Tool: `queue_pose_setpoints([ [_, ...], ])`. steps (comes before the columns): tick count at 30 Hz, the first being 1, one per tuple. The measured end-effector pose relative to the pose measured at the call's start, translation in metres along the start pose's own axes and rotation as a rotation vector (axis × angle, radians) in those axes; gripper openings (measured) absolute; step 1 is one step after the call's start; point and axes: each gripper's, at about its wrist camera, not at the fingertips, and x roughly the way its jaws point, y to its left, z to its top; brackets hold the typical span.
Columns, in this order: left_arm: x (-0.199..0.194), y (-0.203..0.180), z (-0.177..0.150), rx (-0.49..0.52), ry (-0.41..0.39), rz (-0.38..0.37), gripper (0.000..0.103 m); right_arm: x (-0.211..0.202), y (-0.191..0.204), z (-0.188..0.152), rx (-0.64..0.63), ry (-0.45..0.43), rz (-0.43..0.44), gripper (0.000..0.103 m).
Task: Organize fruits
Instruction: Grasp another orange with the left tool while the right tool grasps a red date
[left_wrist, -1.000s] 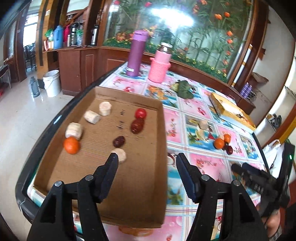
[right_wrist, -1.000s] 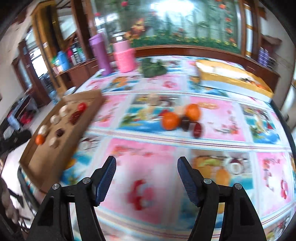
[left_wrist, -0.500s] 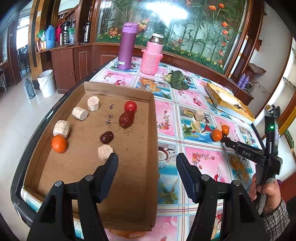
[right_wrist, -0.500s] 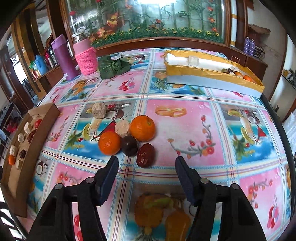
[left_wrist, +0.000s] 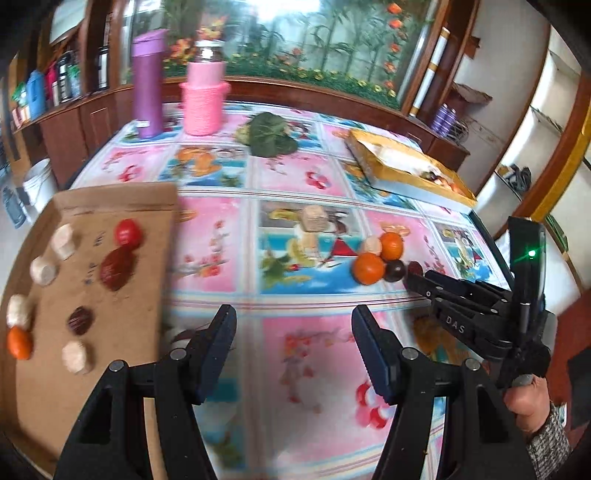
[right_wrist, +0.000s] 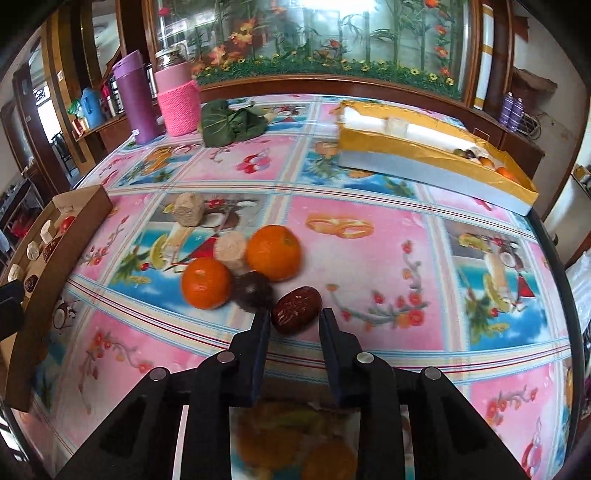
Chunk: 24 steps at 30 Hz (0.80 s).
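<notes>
A loose cluster lies mid-table: two oranges, a dark round fruit, a beige chunk and a red date. My right gripper is closing, its fingertips touching the date's two sides on the cloth. The left wrist view shows that gripper reaching into the cluster. My left gripper hangs open over the pink tablecloth with nothing between its fingers. Left of it lies the cardboard tray holding a small tomato, dates, beige chunks and an orange.
A purple flask, a pink-sleeved jar and a green leafy vegetable stand at the back. A yellow box with some fruit lies at the back right. Another beige chunk sits apart. A hand holds the right gripper.
My left gripper swung right, from over the tray to over the tablecloth. The right gripper moved up to the fruit cluster and its jaws narrowed around the red date.
</notes>
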Motion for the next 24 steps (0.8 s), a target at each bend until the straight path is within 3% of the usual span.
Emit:
queue_pose_setpoints([
  [7, 0.060, -0.048, 0.018, 0.093, 0.070, -0.058, 0.064, -0.006, -0.033, -0.005, 0.081, -0.002, 0.033, 0.029],
  [12, 0.081, -0.053, 0.029, 0.102, 0.071, -0.062, 0.063, -0.003, -0.036, -0.006, 0.101, -0.002, 0.068, 0.029],
  [15, 0.094, -0.056, 0.032, 0.104, 0.087, -0.078, 0.055, -0.002, -0.036, -0.006, 0.103, -0.007, 0.075, 0.030],
  [18, 0.104, -0.060, 0.031, 0.110, 0.089, -0.075, 0.055, -0.002, -0.035, -0.006, 0.099, -0.010, 0.073, 0.030],
  [20, 0.105, -0.062, 0.031, 0.107, 0.085, -0.077, 0.048, -0.002, -0.033, -0.007, 0.090, -0.013, 0.065, 0.030],
  [21, 0.106, -0.061, 0.031, 0.100, 0.092, -0.078, 0.034, -0.002, -0.032, -0.007, 0.085, -0.014, 0.060, 0.030],
  [24, 0.103, -0.058, 0.030, 0.087, 0.101, -0.066, 0.031, -0.002, -0.029, -0.008, 0.069, -0.019, 0.043, 0.030],
])
